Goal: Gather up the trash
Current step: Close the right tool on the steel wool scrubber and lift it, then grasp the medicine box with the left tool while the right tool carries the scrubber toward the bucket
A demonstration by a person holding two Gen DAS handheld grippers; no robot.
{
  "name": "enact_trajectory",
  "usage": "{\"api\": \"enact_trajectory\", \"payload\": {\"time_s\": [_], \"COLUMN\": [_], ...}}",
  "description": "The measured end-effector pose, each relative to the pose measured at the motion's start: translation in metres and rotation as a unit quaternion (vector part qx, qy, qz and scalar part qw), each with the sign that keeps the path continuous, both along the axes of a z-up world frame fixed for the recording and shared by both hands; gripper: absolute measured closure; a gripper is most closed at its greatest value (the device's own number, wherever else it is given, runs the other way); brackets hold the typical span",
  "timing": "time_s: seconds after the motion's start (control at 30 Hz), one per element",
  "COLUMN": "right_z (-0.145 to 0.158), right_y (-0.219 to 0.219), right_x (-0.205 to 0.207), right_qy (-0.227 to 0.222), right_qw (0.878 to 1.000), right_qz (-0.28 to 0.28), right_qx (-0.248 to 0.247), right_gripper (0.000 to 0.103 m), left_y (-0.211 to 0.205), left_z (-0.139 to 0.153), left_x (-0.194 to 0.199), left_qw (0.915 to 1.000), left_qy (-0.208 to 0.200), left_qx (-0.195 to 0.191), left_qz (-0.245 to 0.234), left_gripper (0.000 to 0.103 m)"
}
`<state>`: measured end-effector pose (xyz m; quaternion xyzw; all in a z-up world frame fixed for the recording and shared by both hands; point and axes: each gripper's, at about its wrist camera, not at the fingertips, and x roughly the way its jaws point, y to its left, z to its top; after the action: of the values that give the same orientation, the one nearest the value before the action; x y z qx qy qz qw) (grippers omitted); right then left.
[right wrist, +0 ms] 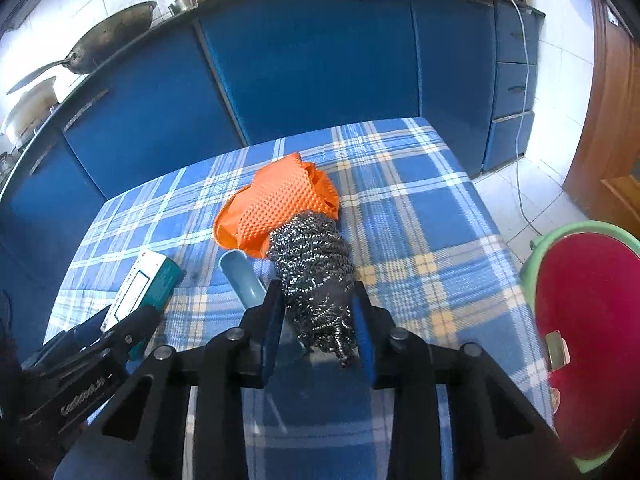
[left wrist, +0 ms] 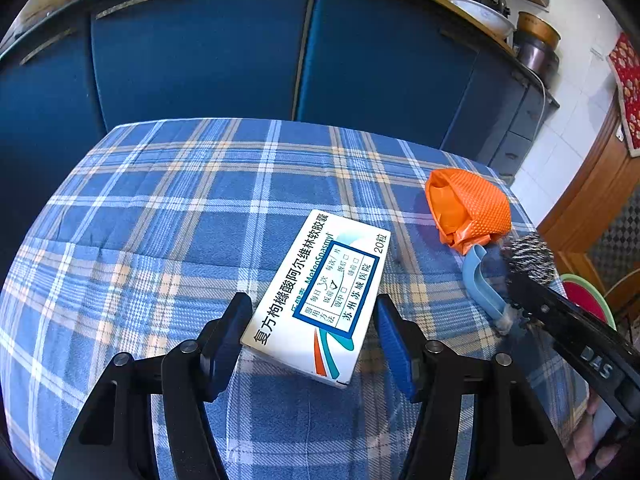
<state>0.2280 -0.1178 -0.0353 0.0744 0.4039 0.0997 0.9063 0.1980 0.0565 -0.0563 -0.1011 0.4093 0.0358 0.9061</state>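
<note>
A white medicine box (left wrist: 320,292) lies flat on the blue plaid tablecloth (left wrist: 168,216), skewed between the jaws of my left gripper (left wrist: 313,302). The left pad touches the box's near corner and a thin gap shows at the right pad, so the gripper is open around the box. My right gripper (right wrist: 318,312) is shut on a steel wool scourer (right wrist: 314,264), which fills the space between its blue pads. Just behind the scourer (left wrist: 528,254) sits a crumpled orange textured glove (right wrist: 280,204) (left wrist: 468,208). A light-blue plastic handle (right wrist: 240,274) (left wrist: 480,284) lies beside the scourer.
A red bucket with a green rim (right wrist: 576,230) stands off the table's right edge, a small metallic item inside it. Blue cabinets (right wrist: 312,60) run close behind the table. On the counter sit a wok (right wrist: 108,36) and pots. A white cable (right wrist: 520,128) trails to the floor.
</note>
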Motion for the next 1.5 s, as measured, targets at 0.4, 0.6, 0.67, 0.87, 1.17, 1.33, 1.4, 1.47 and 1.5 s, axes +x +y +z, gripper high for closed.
{"api": "enact_trajectory", "payload": {"time_s": [0.4, 0.6, 0.67, 0.87, 1.17, 1.33, 1.4, 1.47, 1.5], "right_z": [0.032, 0.039, 0.040, 0.041, 0.041, 0.037, 0.036, 0.034, 0.033], "right_y": [-0.025, -0.046, -0.055, -0.080, -0.118, -0.142, -0.149, -0.157, -0.160], "right_x": [-0.060, -0.085, -0.093, -0.111, -0.130, -0.137, -0.139, -0.142, -0.143], "right_qy": [-0.043, -0.052, -0.055, -0.058, -0.065, -0.063, -0.065, -0.065, -0.065], "right_qw": [0.999, 0.998, 0.997, 0.995, 0.991, 0.987, 0.986, 0.985, 0.984], "right_qz": [-0.009, -0.033, -0.042, -0.072, -0.116, -0.139, -0.145, -0.152, -0.155], "right_qx": [0.018, 0.029, 0.032, 0.038, 0.034, 0.045, 0.048, 0.053, 0.056], "right_gripper": [0.067, 0.067, 0.067, 0.067, 0.067, 0.067, 0.067, 0.067, 0.067], "left_y": [0.000, -0.006, -0.011, -0.029, -0.067, -0.093, -0.099, -0.104, -0.105], "left_z": [0.001, 0.005, 0.007, 0.018, 0.040, 0.046, 0.046, 0.047, 0.047], "left_x": [0.000, -0.003, -0.004, -0.010, -0.023, -0.026, -0.028, -0.029, -0.030], "left_qw": [1.0000, 0.9998, 0.9996, 0.9981, 0.9930, 0.9895, 0.9889, 0.9881, 0.9879], "left_qy": [-0.003, -0.015, -0.018, -0.037, -0.052, -0.049, -0.047, -0.043, -0.041], "left_qx": [-0.004, 0.002, 0.007, 0.027, 0.033, 0.027, 0.027, 0.026, 0.025], "left_qz": [-0.004, -0.014, -0.019, -0.041, -0.101, -0.133, -0.138, -0.146, -0.148], "left_gripper": [0.039, 0.040, 0.040, 0.042, 0.050, 0.057, 0.061, 0.063, 0.063]}}
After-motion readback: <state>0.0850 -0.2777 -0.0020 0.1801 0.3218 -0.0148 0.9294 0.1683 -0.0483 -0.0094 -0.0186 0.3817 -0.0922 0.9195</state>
